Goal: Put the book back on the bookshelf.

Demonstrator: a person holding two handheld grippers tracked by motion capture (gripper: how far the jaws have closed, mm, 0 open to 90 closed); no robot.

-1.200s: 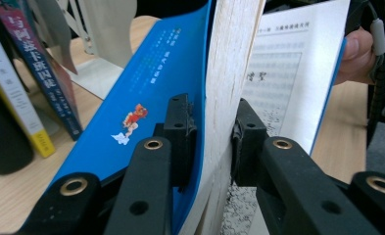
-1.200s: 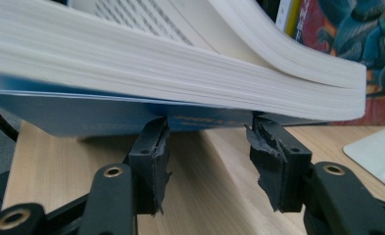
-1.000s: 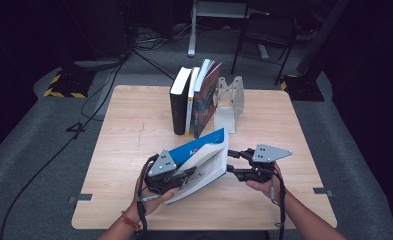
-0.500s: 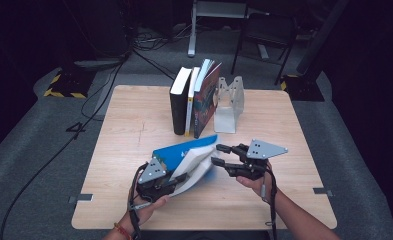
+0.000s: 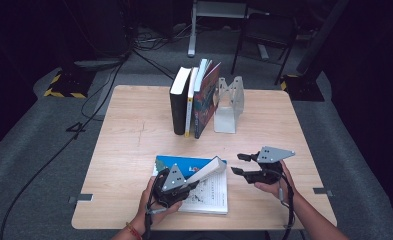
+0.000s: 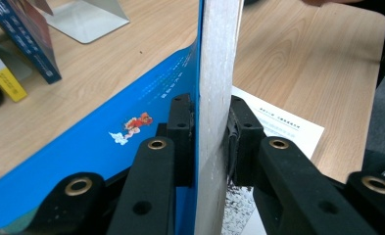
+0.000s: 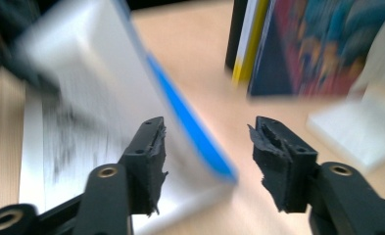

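With the left tongs [image 6: 210, 142] clamped on a raised sheaf of the open blue book [image 5: 184, 163] on the worktop [image 5: 134, 130], and the right tongs [image 7: 207, 161], just opening, empty beside it, the pinched pages could likely tear.

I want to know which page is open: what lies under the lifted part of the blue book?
Under the blue book's raised block of pages, clamped by the left gripper, lies a printed page; its inner part is covered.
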